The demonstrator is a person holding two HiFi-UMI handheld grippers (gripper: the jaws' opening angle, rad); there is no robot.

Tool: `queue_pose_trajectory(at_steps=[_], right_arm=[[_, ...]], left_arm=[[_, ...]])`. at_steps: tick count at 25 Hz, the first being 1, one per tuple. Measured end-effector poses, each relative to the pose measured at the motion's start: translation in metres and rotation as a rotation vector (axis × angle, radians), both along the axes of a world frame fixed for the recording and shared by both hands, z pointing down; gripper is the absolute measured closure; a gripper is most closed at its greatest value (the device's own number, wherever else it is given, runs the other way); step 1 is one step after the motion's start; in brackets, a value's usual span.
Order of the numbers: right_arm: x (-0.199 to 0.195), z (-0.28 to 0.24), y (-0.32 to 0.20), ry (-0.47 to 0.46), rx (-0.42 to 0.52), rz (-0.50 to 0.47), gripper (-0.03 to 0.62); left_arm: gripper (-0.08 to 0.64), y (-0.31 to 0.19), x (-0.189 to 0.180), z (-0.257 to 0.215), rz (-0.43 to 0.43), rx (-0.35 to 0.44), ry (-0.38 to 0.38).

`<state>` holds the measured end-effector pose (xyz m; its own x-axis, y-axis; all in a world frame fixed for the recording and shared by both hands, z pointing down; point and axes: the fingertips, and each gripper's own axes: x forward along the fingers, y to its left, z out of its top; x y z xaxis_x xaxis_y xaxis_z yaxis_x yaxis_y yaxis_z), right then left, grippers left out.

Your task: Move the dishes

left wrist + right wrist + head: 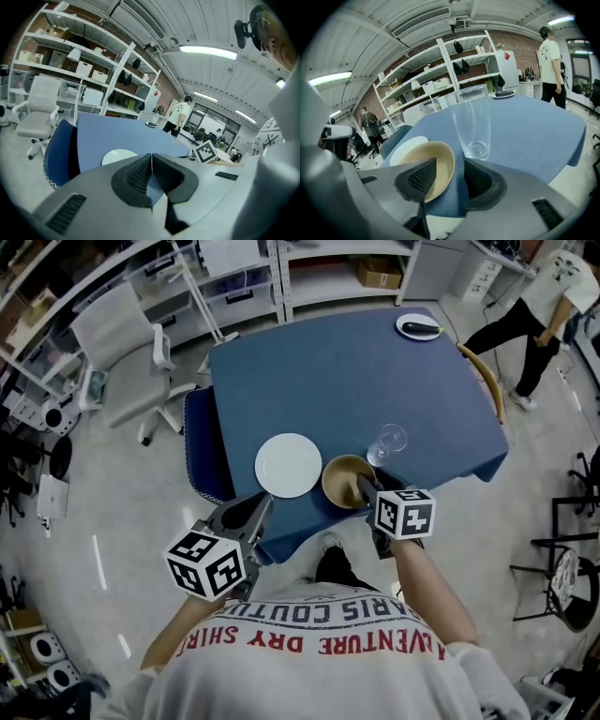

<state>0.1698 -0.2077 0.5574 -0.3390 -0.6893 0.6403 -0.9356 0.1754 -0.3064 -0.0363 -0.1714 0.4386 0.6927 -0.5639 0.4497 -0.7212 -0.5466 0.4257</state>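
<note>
A tan bowl (345,480) sits near the front edge of the blue table (356,371). A white plate (288,465) lies to its left and a clear glass (387,442) stands to its right. My right gripper (366,487) is open and straddles the bowl's near rim. In the right gripper view one pad (423,178) is inside the bowl (436,161) and the other is outside, with the glass (472,124) just beyond. My left gripper (260,506) is shut and empty, just off the table edge short of the plate (119,156).
A second plate (418,327) holding a dark item sits at the table's far corner. A blue chair (200,442) is tucked in at the table's left, with a white office chair (122,348) beyond it. A person (544,306) stands at far right near a wooden chair (487,381).
</note>
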Motion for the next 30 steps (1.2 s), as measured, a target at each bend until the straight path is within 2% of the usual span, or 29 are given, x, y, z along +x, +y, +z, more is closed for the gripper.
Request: queue_pose_trajectory(at_steps=[2,6,11,15,16,18,20,23,27,30], right_arm=[[0.002,-0.001,0.004,0.027,0.012,-0.01,0.394],[0.007,-0.017,0.011,0.053,0.077,-0.014,0.377],[0.0,-0.067,0.026,0.049,0.244,-0.064,0.384],[-0.006,-0.116,0.047,-0.061,0.328,-0.041,0.414],[-0.007,-0.128,0.054,-0.075,0.354,-0.038,0.439],[-0.009,-0.145,0.067,-0.072,0.402,-0.046,0.499],[-0.014,-0.156,0.077,-0.058,0.432,-0.062,0.511],[-0.026,-0.17,0.092,-0.079,0.483,-0.103,0.546],[-0.049,-0.175,0.11,-0.122,0.519,-0.167,0.566],[-0.067,-0.185,0.122,-0.168,0.564,-0.228,0.569]], left_arm=[[0.531,0.002,0.003,0.001,0.005,-0.002,0.002],[0.531,0.006,0.006,0.001,0.024,0.006,0.013],[0.531,0.016,0.015,-0.007,0.066,0.038,0.026],[0.531,0.026,0.024,-0.023,0.107,0.083,0.042],[0.531,0.03,0.026,-0.026,0.115,0.091,0.047],[0.531,0.038,0.03,-0.032,0.131,0.105,0.057],[0.531,0.045,0.033,-0.037,0.148,0.119,0.065],[0.531,0.055,0.035,-0.048,0.17,0.144,0.074],[0.531,0.067,0.032,-0.064,0.197,0.2,0.097],[0.531,0.075,0.027,-0.07,0.205,0.235,0.086]])
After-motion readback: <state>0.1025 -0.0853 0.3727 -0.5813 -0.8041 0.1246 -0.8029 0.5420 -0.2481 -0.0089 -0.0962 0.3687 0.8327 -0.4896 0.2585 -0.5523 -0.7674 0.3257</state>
